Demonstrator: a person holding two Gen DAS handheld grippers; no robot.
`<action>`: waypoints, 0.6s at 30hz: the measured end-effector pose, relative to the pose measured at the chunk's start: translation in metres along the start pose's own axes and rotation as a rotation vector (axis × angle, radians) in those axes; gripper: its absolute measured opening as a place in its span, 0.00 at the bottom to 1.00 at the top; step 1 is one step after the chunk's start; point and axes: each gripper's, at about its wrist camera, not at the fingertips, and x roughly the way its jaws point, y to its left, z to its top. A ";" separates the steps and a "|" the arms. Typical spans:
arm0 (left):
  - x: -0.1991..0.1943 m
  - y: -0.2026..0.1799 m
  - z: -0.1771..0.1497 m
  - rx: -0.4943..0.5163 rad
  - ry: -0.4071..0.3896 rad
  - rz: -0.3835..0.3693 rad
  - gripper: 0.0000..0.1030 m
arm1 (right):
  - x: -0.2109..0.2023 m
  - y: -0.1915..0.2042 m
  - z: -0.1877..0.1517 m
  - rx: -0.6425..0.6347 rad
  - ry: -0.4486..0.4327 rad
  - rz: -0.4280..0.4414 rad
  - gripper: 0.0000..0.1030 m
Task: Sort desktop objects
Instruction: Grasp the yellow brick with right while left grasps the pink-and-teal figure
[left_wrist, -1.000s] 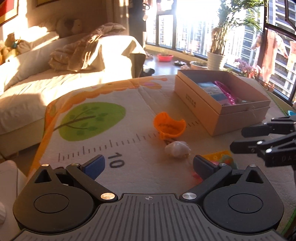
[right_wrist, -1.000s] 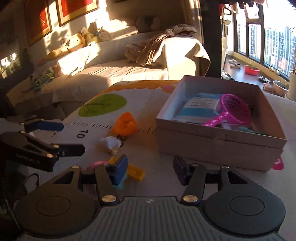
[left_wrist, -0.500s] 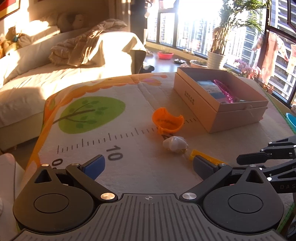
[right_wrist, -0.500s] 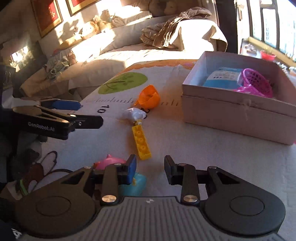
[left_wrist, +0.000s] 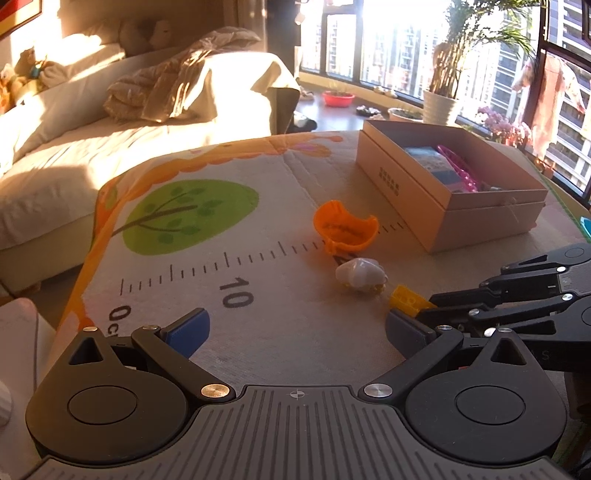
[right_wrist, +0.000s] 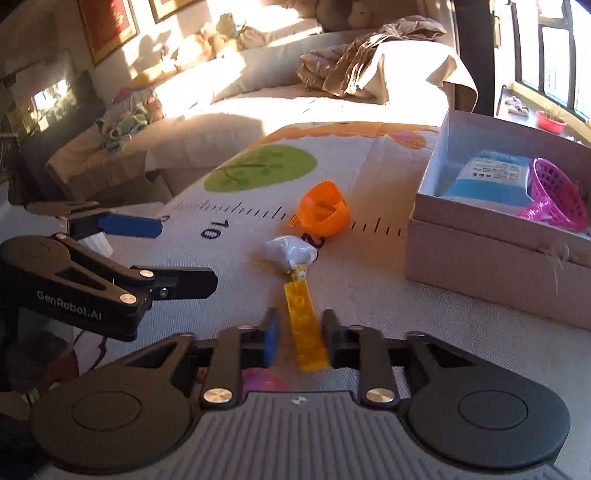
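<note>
Now | my right gripper straddles the yellow brick, fingers near, not yet pinching | my left gripper spread wide, holding nothing | box right.

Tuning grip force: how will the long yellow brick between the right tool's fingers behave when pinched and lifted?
The yellow brick looks like rigid plastic, so probably stiff. It is thin and small, likely light. The right tool straddles it near one end, most of its length lying ahead of the fingers, so it may droop or pivot when lifted. Smooth sides could slip.
</note>
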 end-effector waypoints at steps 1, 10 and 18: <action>0.000 -0.001 0.000 0.005 0.001 -0.004 1.00 | -0.003 -0.003 -0.001 0.009 -0.004 -0.007 0.14; -0.016 -0.031 -0.012 0.100 0.019 -0.274 1.00 | -0.069 -0.057 -0.039 0.154 -0.075 -0.269 0.14; -0.014 -0.098 -0.026 0.241 0.078 -0.393 1.00 | -0.089 -0.073 -0.063 0.207 -0.138 -0.364 0.24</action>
